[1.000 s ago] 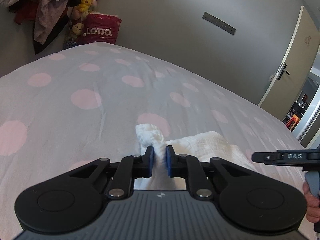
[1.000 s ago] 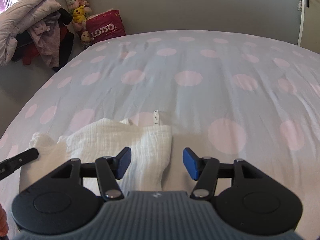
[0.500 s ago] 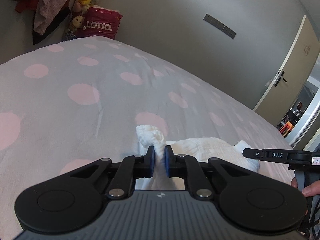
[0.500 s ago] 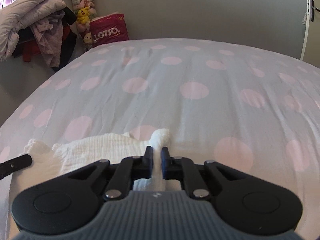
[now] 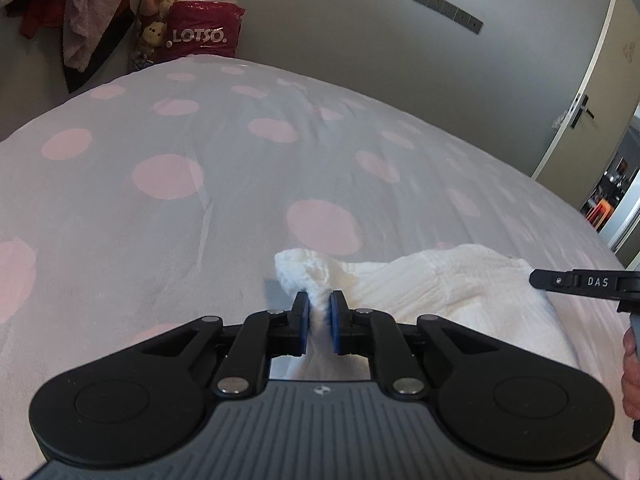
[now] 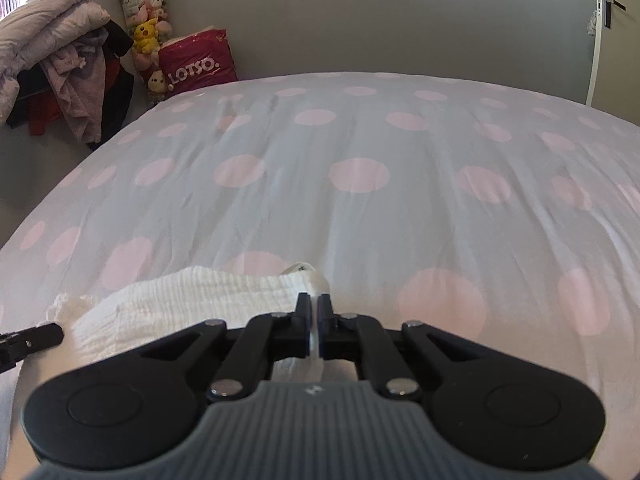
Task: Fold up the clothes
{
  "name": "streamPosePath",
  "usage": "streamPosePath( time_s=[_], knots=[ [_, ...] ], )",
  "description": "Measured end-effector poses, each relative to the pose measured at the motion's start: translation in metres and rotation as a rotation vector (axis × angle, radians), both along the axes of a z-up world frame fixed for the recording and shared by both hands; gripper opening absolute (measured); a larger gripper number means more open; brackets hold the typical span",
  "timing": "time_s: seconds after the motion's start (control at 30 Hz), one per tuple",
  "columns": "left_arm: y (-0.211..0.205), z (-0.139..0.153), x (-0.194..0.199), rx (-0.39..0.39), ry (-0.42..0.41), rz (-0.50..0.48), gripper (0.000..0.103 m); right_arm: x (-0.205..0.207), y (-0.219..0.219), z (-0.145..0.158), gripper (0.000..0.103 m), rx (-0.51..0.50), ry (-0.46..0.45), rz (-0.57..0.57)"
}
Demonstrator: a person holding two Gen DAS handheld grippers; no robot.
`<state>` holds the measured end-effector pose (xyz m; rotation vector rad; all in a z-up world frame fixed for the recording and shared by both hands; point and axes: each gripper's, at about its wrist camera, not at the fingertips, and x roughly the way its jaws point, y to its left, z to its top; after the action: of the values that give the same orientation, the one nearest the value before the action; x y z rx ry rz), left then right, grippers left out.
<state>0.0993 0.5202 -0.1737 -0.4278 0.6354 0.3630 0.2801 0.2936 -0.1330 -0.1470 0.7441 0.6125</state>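
Observation:
A white crinkled cloth (image 5: 460,280) lies on the polka-dot bedsheet (image 5: 160,200) close in front of me. My left gripper (image 5: 319,300) pinches its bunched left corner between the blue pads; the jaws are easing open slightly with the fabric still pressed between them. In the right wrist view my right gripper (image 6: 315,300) is shut on the cloth's (image 6: 200,300) right corner, beside a small label. The edge between the two corners runs fairly straight. The right gripper's finger (image 5: 560,280) shows at the left wrist view's right side, and the left gripper's finger (image 6: 36,336) at the other view's left edge.
Beyond the bed's far left corner stand a red LOTSO bag (image 6: 196,66), plush toys (image 6: 144,36) and a heap of clothes (image 6: 60,72). A door (image 5: 592,92) is on the right wall. A hand (image 5: 630,360) holds the right gripper. The sheet (image 6: 360,220) stretches far ahead.
My right gripper went from open over the cloth's right corner to shut on it. The left gripper kept its hold and shifted forward a little; the cloth's edge now stretches between the two.

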Motion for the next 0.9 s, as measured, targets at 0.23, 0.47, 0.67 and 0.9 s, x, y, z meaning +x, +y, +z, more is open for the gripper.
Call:
streamPosePath(
  time_s=[0.23,0.47,0.67,0.9],
  knots=[
    [-0.019,0.017,-0.008,0.181,0.093,0.027,0.050,-0.036,-0.011,0.019,0.032,-0.047,-0.120,0.049],
    [-0.042,0.042,-0.042,0.126,0.108,-0.047,0.039,-0.099,-0.041,0.034,0.031,0.029,-0.089,0.090],
    [-0.082,0.056,-0.069,0.121,0.090,-0.145,0.032,-0.155,-0.064,0.028,0.025,0.047,-0.052,0.128],
    [-0.121,0.049,-0.096,0.124,0.169,-0.218,0.020,-0.189,-0.084,0.003,0.021,0.036,0.038,0.107]
  ],
)
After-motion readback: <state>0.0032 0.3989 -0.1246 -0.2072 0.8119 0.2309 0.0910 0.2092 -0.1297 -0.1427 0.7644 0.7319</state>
